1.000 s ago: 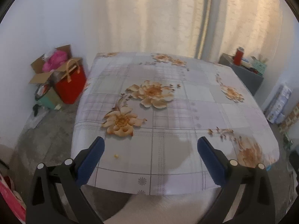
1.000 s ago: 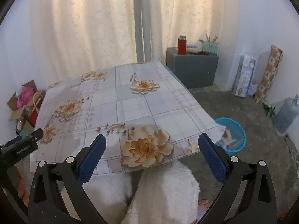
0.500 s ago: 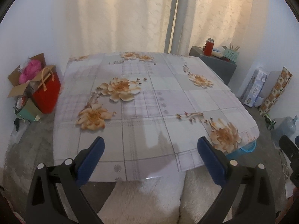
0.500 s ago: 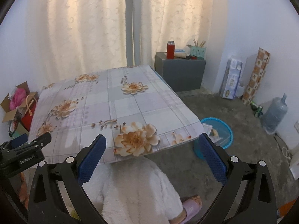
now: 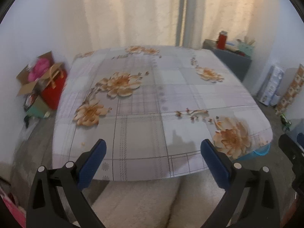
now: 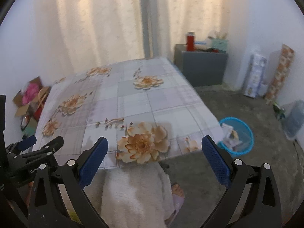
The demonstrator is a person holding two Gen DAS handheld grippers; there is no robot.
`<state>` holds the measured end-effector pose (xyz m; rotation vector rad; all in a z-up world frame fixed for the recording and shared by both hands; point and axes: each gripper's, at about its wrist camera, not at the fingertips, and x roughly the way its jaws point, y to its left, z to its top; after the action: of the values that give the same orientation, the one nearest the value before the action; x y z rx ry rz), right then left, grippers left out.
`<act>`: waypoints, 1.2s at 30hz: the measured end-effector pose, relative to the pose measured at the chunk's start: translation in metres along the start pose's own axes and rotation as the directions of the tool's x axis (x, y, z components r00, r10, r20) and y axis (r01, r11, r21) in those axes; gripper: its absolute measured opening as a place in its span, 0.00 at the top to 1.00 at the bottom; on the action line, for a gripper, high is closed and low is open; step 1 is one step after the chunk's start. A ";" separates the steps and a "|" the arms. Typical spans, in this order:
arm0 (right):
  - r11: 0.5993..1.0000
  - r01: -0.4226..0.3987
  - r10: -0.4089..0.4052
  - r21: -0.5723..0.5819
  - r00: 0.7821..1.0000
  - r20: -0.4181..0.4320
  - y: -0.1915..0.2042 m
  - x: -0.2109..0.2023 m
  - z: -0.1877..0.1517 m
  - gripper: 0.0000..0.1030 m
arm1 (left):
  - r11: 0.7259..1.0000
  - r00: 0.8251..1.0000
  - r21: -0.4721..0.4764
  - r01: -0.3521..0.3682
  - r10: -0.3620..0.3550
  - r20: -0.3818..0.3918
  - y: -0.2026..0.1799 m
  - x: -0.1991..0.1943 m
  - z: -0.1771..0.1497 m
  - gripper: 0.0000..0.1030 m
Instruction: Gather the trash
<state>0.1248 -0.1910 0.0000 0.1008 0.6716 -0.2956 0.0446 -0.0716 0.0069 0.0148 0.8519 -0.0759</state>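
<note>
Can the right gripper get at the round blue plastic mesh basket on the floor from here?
Probably yes: the right gripper is open and empty, and the blue basket sits beyond the table's corner with open floor around it.

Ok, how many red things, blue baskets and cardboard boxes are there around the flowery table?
Red things: 2, a tall red bottle and a red bag
Round blue plastic basket: 1
Brown cardboard box: 1
Total: 4

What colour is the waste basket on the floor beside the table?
Bright blue waste basket, seen best in the right wrist view.
</note>
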 end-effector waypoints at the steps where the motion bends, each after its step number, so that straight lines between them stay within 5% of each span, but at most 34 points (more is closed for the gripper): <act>1: 1.000 -0.007 0.007 -0.020 1.000 -0.001 0.001 0.002 0.002 0.08 | 1.000 1.000 -0.007 -0.015 0.015 -0.007 -0.001 0.001 0.000 0.06; 7: 0.997 -0.032 0.032 -0.074 0.999 0.000 0.006 0.012 0.006 0.08 | 0.998 0.998 -0.012 -0.070 0.070 0.010 0.007 0.001 0.000 0.06; 36: 0.997 0.080 -0.080 0.002 0.997 -0.023 0.027 -0.015 -0.030 0.08 | 0.998 0.998 -0.037 -0.043 0.045 0.039 0.058 -0.013 -0.011 0.05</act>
<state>0.1035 -0.1558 -0.0140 0.0804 0.6985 -0.3734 0.0321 -0.0124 0.0091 -0.0022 0.8131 -0.0192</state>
